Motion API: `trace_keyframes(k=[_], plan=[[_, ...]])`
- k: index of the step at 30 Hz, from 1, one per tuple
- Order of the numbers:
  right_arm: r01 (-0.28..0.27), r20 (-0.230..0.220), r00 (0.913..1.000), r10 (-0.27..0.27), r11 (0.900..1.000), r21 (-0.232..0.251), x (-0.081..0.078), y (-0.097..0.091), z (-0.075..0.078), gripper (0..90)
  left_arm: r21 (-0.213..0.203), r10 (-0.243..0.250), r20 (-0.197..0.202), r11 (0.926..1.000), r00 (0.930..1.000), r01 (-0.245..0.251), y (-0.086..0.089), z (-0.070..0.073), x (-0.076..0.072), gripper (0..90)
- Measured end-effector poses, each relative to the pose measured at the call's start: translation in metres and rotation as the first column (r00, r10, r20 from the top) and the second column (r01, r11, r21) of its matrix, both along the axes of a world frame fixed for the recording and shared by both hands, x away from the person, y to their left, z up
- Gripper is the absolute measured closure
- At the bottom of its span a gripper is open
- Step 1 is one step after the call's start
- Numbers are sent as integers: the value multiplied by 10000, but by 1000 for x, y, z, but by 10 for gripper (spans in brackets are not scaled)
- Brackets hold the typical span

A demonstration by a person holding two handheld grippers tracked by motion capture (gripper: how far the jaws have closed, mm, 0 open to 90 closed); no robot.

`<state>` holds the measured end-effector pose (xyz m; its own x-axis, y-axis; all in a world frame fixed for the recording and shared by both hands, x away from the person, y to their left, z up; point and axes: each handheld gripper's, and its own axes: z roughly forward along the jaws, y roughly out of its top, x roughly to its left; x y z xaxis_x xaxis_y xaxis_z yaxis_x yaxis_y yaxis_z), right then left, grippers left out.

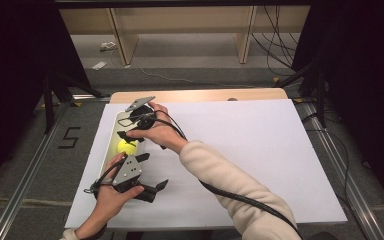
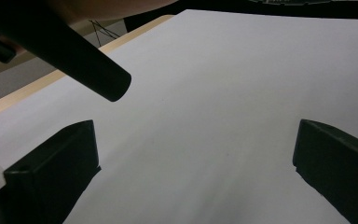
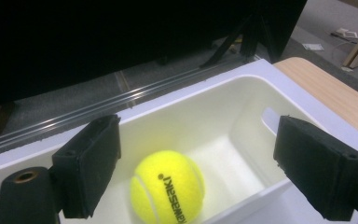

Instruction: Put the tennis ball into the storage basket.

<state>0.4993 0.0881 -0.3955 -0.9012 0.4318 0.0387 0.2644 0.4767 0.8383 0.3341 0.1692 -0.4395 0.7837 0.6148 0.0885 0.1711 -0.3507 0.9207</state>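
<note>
White paper [image 1: 260, 160] covers the wooden table [image 1: 200, 95] in front of me, with dark curtains at both sides and grey floor beyond. At the table's left edge sits a long white bin [image 3: 242, 88], its long axis running away from me. A yellow tennis ball [image 3: 168, 189] lies inside on the bin's floor, near the end closer to me; black lettering on it reads "Kawasaki", running along its lower right side in my right gripper view. My right gripper [image 3: 196, 163] hangs just above the bin with its jaws spread wide, gripping nothing. My left gripper [image 1: 152, 172] is low over bare paper nearer me, jaws also spread and empty.
</note>
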Motion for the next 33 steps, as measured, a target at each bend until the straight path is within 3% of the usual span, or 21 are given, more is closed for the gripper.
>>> trace_keyframes(k=[33], plan=[[387, 475, 9981, -393, 9991, 152, -9, -44, 17, 153, 1, 0, -38, 10000, 10000, 0, -1, 0, 0, 0]])
